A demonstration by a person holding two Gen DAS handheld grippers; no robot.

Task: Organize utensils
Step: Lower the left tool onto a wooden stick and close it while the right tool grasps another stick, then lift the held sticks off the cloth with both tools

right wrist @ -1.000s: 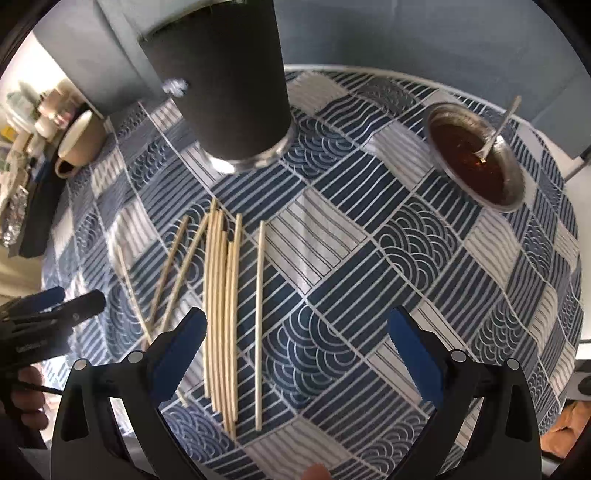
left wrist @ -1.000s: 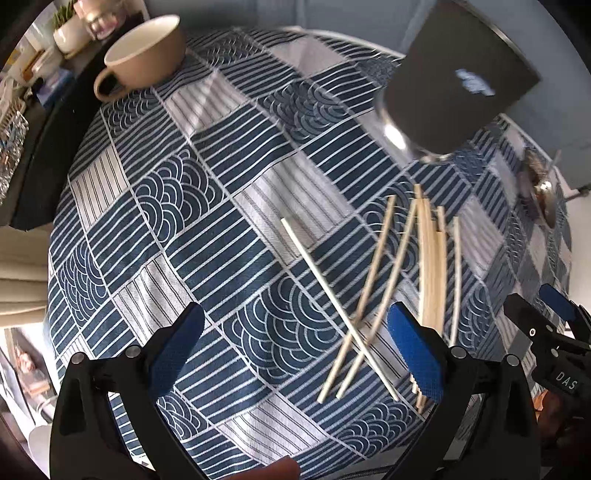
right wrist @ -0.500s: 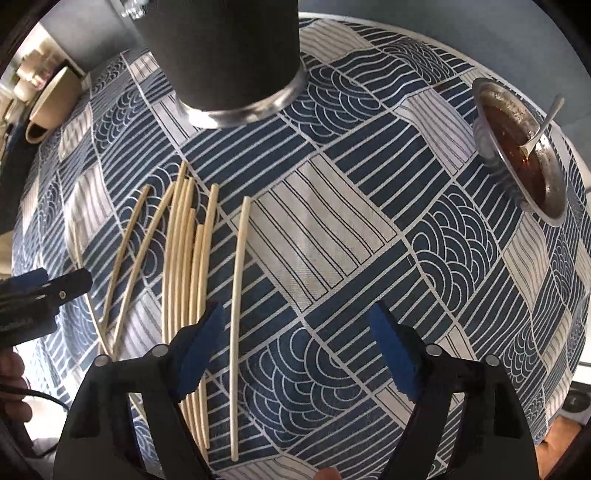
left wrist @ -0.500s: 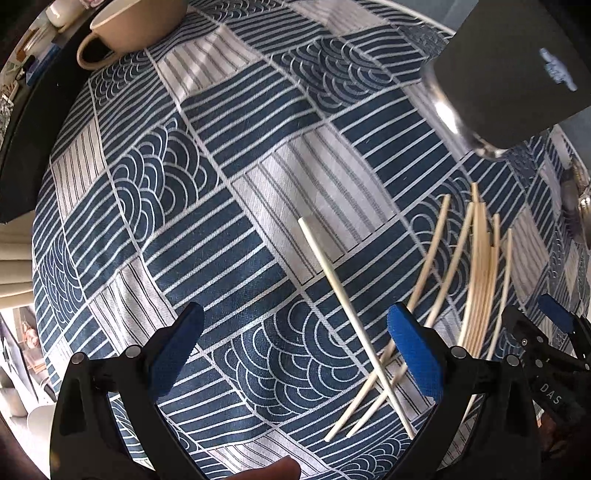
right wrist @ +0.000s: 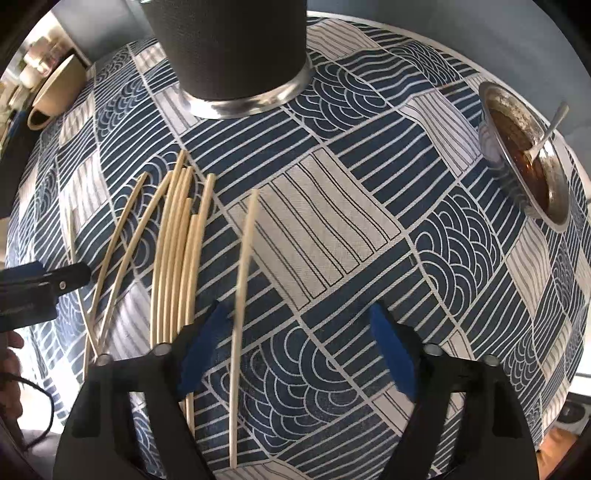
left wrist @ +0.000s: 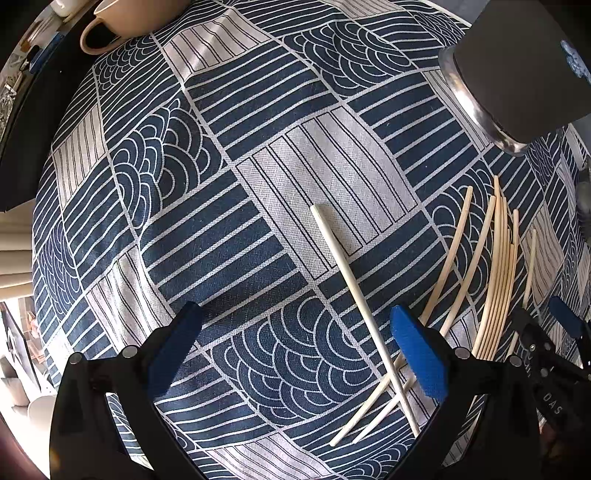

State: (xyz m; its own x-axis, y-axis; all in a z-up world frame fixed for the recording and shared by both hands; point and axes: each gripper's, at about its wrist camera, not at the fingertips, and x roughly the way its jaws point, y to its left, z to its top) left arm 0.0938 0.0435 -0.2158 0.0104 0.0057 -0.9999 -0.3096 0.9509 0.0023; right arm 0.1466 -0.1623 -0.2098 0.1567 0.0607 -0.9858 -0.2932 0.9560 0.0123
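Observation:
Several pale wooden chopsticks lie loose on a blue-and-white patterned tablecloth. My left gripper (left wrist: 295, 350) is open and empty, low over the cloth, with one slanted chopstick (left wrist: 354, 288) running between its fingers near the right pad. My right gripper (right wrist: 299, 350) is open and empty, with a single chopstick (right wrist: 242, 280) lying just inside its left pad. A bundle of chopsticks (right wrist: 177, 258) lies to the left of that; it also shows in the left wrist view (left wrist: 498, 273). A dark cylindrical holder (right wrist: 236, 48) with a metal base stands at the back.
A metal bowl (right wrist: 554, 199) of brown sauce with a spoon stands at the right. A beige mug (left wrist: 125, 18) stands at the far left corner of the table. The table edge runs close beneath both grippers.
Both grippers have moved down and forward, closer to the cloth and chopsticks. The right gripper's jaws have narrowed a little around the single chopstick. Nothing has been picked up.

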